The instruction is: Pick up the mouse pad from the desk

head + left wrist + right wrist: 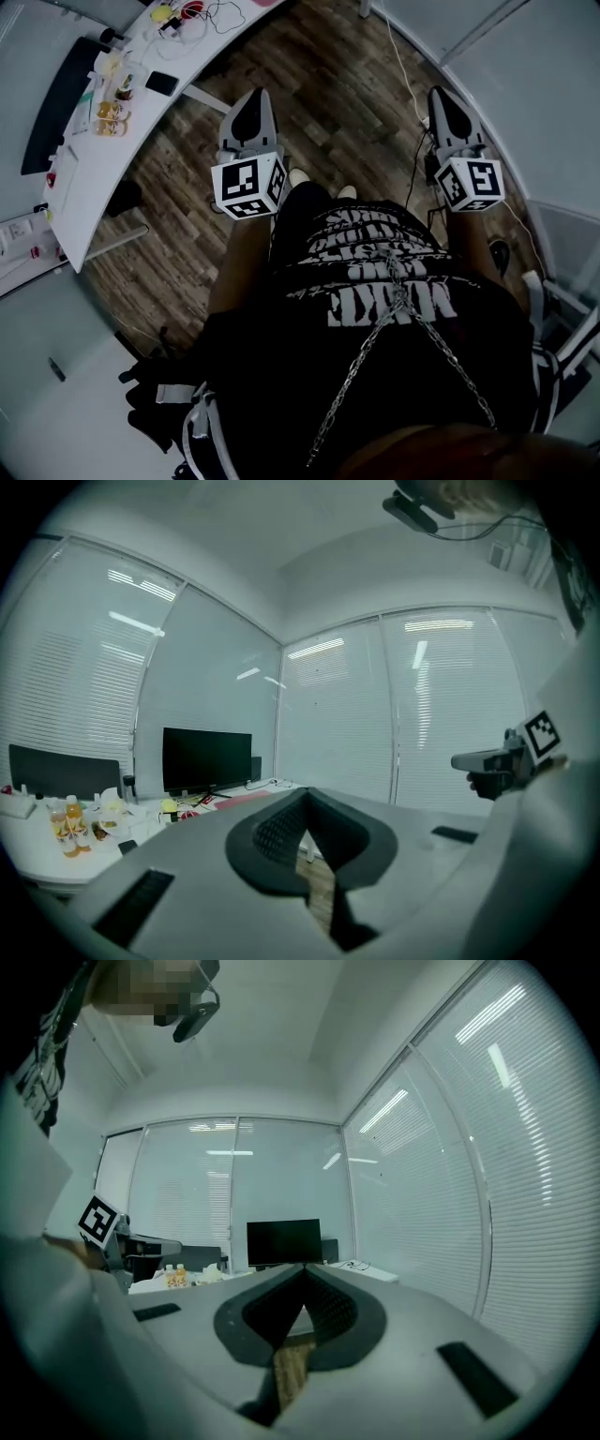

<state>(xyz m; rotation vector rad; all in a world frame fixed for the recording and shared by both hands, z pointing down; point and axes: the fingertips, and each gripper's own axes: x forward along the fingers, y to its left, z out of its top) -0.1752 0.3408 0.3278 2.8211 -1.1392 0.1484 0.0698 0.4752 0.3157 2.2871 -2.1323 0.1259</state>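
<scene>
A flat pinkish sheet, likely the mouse pad, is lying on the white surface just in front of the monitor, and nothing is touching it. The left gripper and the right gripper are both hovering over the wooden floor, well apart from the monitor and short of the surface's edge. Each pair of jaws is sitting pressed together, tips meeting, holding nothing. By my reading the pick-up is not yet beginning: the approach, opening, grasp and lift are all remaining.
</scene>
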